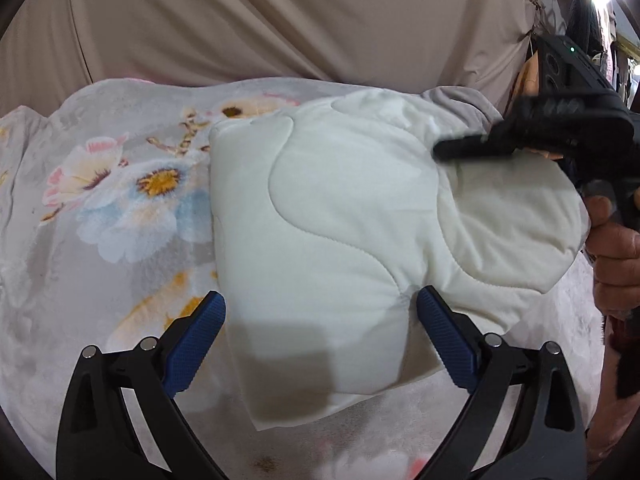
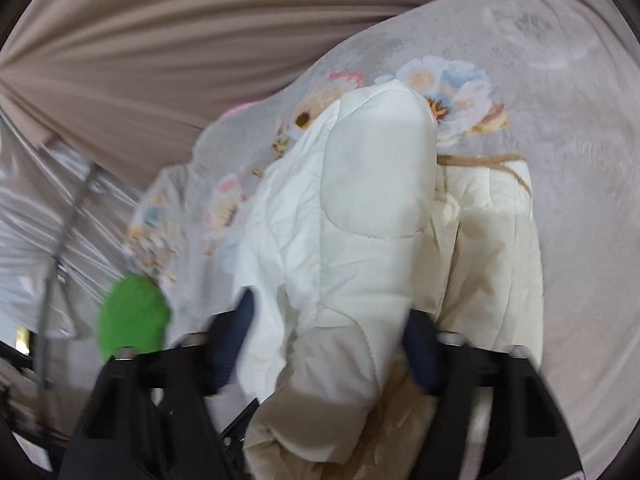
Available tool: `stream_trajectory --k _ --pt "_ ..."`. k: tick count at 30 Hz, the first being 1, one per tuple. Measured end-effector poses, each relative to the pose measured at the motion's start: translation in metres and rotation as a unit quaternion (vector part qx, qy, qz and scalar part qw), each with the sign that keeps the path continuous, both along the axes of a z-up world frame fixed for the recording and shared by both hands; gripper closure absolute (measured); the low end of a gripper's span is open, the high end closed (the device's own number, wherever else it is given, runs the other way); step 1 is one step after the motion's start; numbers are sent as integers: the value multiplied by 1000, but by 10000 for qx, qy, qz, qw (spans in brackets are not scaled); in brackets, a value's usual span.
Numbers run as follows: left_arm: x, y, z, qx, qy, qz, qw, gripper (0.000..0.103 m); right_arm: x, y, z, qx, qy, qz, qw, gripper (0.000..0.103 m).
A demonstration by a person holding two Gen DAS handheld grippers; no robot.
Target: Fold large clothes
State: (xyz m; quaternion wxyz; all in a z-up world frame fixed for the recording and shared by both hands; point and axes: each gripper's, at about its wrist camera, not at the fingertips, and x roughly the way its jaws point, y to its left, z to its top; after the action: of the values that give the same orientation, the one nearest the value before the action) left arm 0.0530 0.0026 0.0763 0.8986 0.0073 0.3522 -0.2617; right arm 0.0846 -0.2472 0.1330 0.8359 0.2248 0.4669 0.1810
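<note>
Beneath both claws, spread wide: floral fleece blanket, grey with blue, pink and yellow blossoms. Behind it, well beyond the fingertips, beige draped fabric in long folds.

On the blanket, straight ahead of the left gripper and reaching in between its blue pads: white quilted garment, folded into a thick puffy bundle, curved stitch lines across the top, cream tint toward the right lobe. Left gripper released, jaws spread wide, pads clear of the cloth on both sides.

Right gripper clenched on a bunched fold of the same garment, cloth pinched between dark blue pads, the rest draping ahead. Left of that claw, a blurred green patch, unidentifiable.
</note>
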Motion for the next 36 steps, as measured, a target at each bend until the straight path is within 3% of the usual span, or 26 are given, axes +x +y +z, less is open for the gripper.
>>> stream_trajectory --k 3,6,7,9,11,13,17,22,26,29,32,36 --pt "-5 5 13 -213 -107 -51 9997 9 -21 -9 24 244 -811 94 9964 92" --pt "-8 4 20 -49 -329 -44 9994 9 -46 -30 30 370 -1423 -167 9890 93" --pt "-6 1 15 37 -303 -49 9995 8 -49 -39 19 335 -1411 -306 9890 93" --pt "2 -3 2 83 -50 -96 9999 8 -43 -53 -17 413 -975 -534 9929 93" --pt "8 -5 -10 -71 268 -184 9994 8 -35 -64 -59 720 -559 -660 9936 92" --pt "8 -8 -10 -174 392 -283 9987 8 -35 -75 -86 1036 -482 -712 9909 92" --pt "-3 -12 16 -204 -41 -295 9993 9 -37 -80 -105 1132 -540 -733 9894 92" --pt "5 -37 47 -277 -441 -440 9977 9 -38 -73 -103 1009 -694 -699 9900 89" --pt "29 -80 26 248 -370 -421 9981 9 -45 -77 -98 1260 -745 -760 9863 85" --pt "30 -97 12 775 -731 -219 9941 8 -55 -91 -84 1321 -873 -832 9839 73" --pt "28 -98 8 819 -816 -164 9932 6 -54 -102 -60 1115 -1033 -979 9835 73" --pt "33 -95 7 731 -719 -144 9946 5 -16 -113 -42 858 -865 -1172 9856 73"
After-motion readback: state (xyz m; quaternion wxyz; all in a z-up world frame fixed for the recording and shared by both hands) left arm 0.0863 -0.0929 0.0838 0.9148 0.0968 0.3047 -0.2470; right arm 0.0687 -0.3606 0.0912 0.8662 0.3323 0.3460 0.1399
